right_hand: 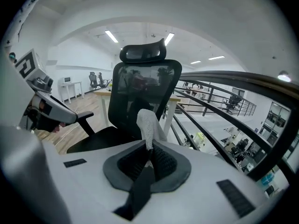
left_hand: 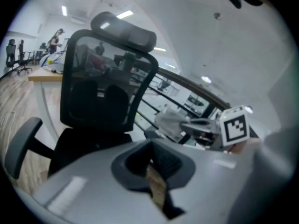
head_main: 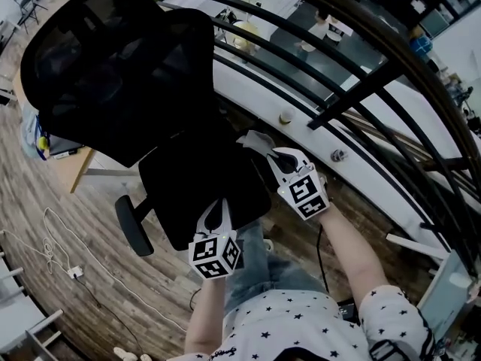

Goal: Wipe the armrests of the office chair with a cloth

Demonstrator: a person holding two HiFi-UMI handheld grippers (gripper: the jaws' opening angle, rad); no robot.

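Right tongs [right_hand: 150, 155] pinch cloth [right_hand: 148, 120] tight; left tongs [left_hand: 154, 164] closed, empty. I press cloth flat on armrest [head_main: 134, 226], wipe lengthwise.

A wood-plank floor [head_main: 45, 194] with a white cable [head_main: 52, 239] borders a dark curved railing [right_hand: 243, 80], a wooden desk [left_hand: 44, 77] and ceiling strip lights [right_hand: 111, 36].

Head view is dim and flat; I note the chair [head_main: 113, 66] reads near black, no surface detail. Right gripper view is sharp, evenly lit by ceiling strip lights [right_hand: 111, 36]. Left gripper view is soft and smeared. Both gripper views bend strongly, with black corners.
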